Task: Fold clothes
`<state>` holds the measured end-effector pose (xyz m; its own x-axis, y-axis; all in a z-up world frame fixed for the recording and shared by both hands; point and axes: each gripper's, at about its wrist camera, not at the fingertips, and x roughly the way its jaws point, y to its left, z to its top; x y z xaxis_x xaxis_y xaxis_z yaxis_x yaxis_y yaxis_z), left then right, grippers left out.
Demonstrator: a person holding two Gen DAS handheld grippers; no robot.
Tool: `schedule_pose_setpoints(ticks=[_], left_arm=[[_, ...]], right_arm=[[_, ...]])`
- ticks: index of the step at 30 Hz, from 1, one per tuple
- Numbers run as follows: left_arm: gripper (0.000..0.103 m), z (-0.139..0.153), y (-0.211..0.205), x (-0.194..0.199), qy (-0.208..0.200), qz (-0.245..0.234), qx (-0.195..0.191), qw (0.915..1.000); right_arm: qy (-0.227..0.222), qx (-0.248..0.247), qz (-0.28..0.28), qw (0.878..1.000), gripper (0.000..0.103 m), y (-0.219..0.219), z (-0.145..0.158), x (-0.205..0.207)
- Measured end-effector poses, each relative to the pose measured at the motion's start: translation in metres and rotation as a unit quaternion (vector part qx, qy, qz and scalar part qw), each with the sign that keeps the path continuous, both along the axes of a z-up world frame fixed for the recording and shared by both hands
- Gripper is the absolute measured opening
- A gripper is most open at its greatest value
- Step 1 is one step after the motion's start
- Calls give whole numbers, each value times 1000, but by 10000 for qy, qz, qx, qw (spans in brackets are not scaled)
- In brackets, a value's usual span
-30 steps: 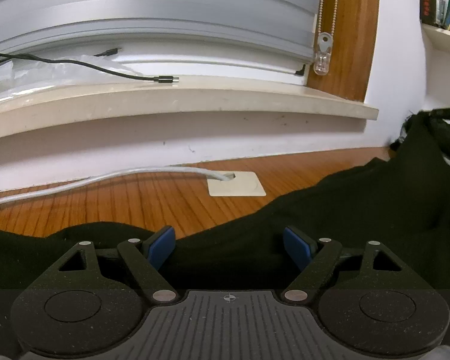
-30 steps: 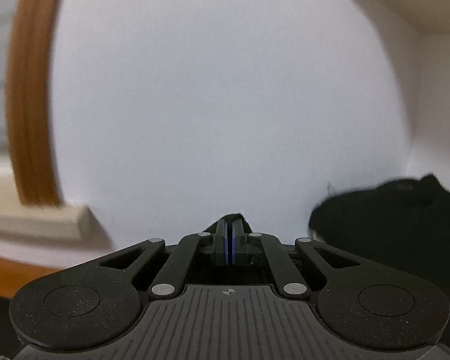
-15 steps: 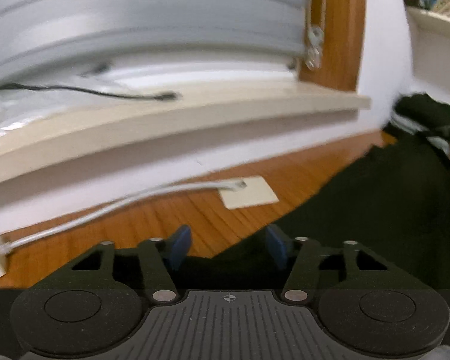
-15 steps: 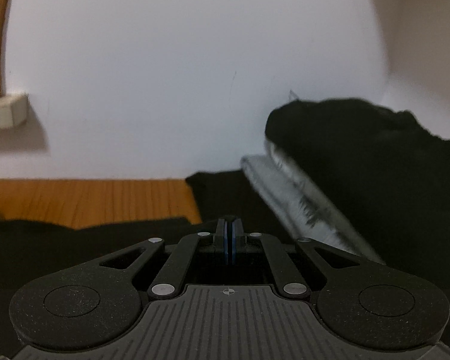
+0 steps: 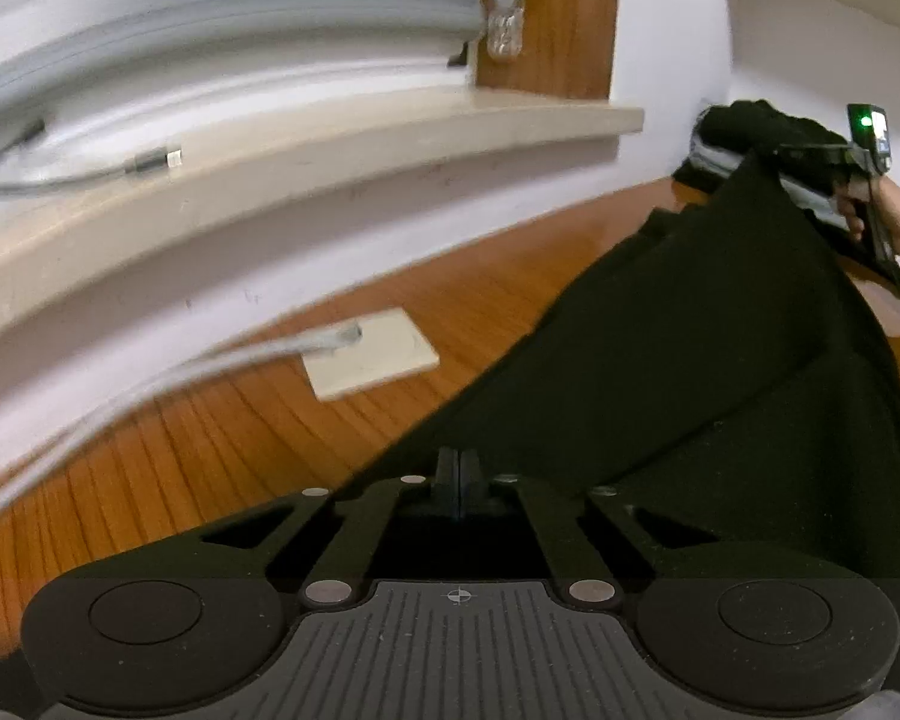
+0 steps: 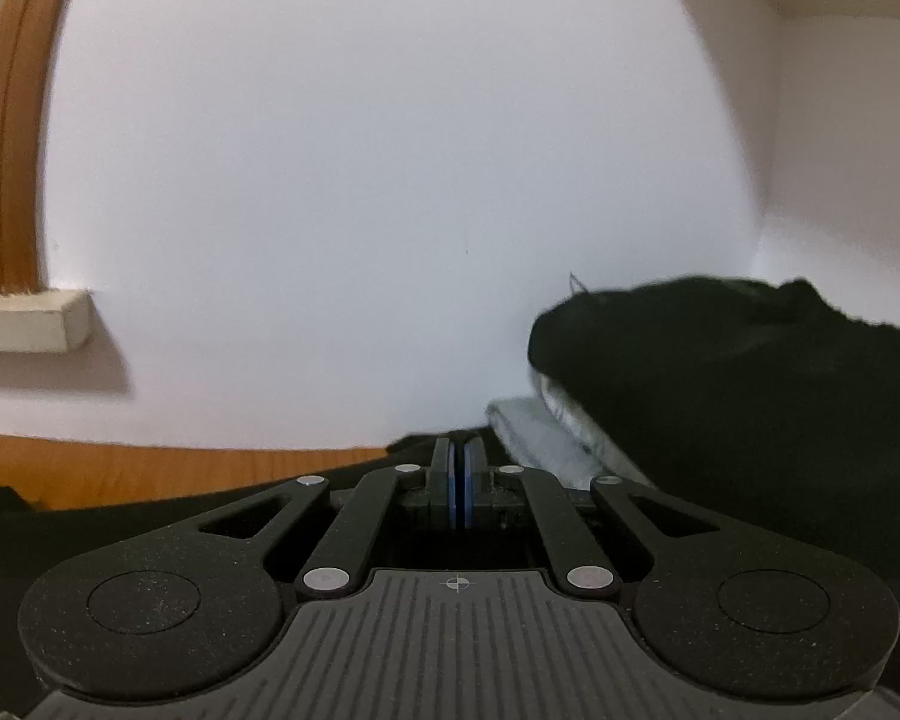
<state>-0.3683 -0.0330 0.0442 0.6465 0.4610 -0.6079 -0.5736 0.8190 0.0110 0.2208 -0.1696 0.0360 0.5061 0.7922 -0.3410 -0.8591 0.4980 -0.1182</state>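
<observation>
1. Wooden tabletop (image 5: 462, 312) under the window sill (image 5: 330, 144); black garment (image 5: 720, 360) stretched above it.
2. Our left claw (image 5: 457, 483) just clenched on its edge.
3. Right claw (image 6: 457, 483) grips the far corner; we judge folding can start.

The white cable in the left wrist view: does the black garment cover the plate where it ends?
No, the black garment lies apart from the plate, with bare wooden floor between them.

Wooden tabletop (image 5: 222, 438), black garment (image 5: 720, 360), cream plate (image 5: 372, 363)
</observation>
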Motion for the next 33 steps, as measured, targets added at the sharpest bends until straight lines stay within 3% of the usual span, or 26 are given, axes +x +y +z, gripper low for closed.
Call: schedule_pose_setpoints(ticks=[3,6,9,11,15,16,19,23,25,27,33], left_arm=[[0,24,-5,-19,-621,279,283,9973],[0,44,-4,-33,-1052,898,726,9877],[0,33,4,-23,-721,938,529,9916],[3,20,7,-15,-524,730,183,9958],[54,9,6,-1,-310,420,-7,9986],[61,7,5,2,-260,325,-50,9991],[65,-1,7,12,-107,16,-296,9995],[60,-8,4,18,34,1,-245,9997],[29,-9,1,17,12,10,-208,9998],[5,-10,-2,16,-16,31,-122,9999],[3,11,-39,-5,-479,8,530,9974]], right_arm=[[-56,137,4,9999,3,-2,7,-2],[-43,251,-56,9997,3,6,11,-3],[-113,146,-184,9997,3,21,6,-5],[-227,10,-207,9995,3,30,0,-10],[-107,-218,-166,9996,3,31,-13,-9],[-81,-281,-176,9994,4,31,-18,-8],[36,-386,-197,9991,4,30,-29,-1],[99,-240,-119,9996,4,22,-30,4],[130,-10,-67,9999,4,12,-24,7],[202,316,13,9993,4,-5,-14,4],[221,1253,190,9917,3,-79,18,-7]])
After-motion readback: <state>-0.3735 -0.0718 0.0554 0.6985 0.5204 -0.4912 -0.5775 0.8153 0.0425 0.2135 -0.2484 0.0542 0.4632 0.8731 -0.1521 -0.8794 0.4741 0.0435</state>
